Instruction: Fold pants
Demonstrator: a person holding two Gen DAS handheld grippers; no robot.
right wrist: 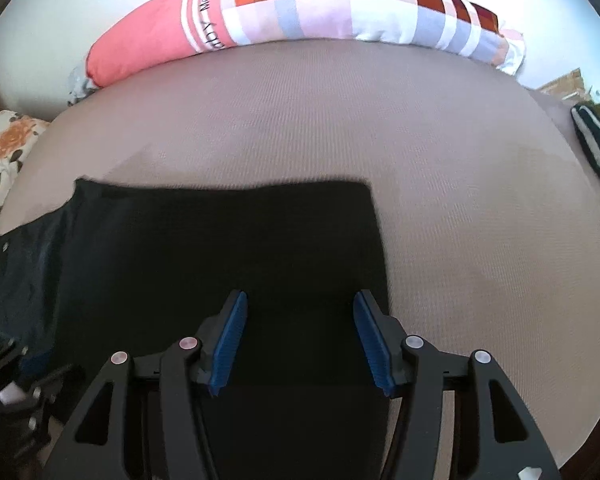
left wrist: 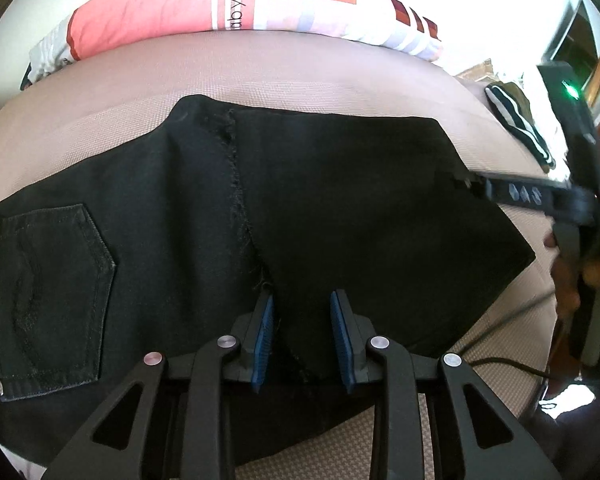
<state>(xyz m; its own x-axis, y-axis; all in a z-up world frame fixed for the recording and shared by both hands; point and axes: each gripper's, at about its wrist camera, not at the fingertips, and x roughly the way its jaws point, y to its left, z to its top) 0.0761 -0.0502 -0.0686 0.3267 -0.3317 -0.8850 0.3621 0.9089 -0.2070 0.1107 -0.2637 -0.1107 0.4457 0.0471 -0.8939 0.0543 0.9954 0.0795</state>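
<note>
Blue ribbed pads (left wrist: 262,336) hover apart over black denim pants (left wrist: 148,208).

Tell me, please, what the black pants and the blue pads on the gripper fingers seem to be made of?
The pants look like black denim, matte: a stitched back pocket with metal rivets and a thick, frayed seam point to that. The blue pads on the left gripper look like ribbed rubber or soft plastic, matte; fine ridges show along their faces, but the exact material stays uncertain.
</note>
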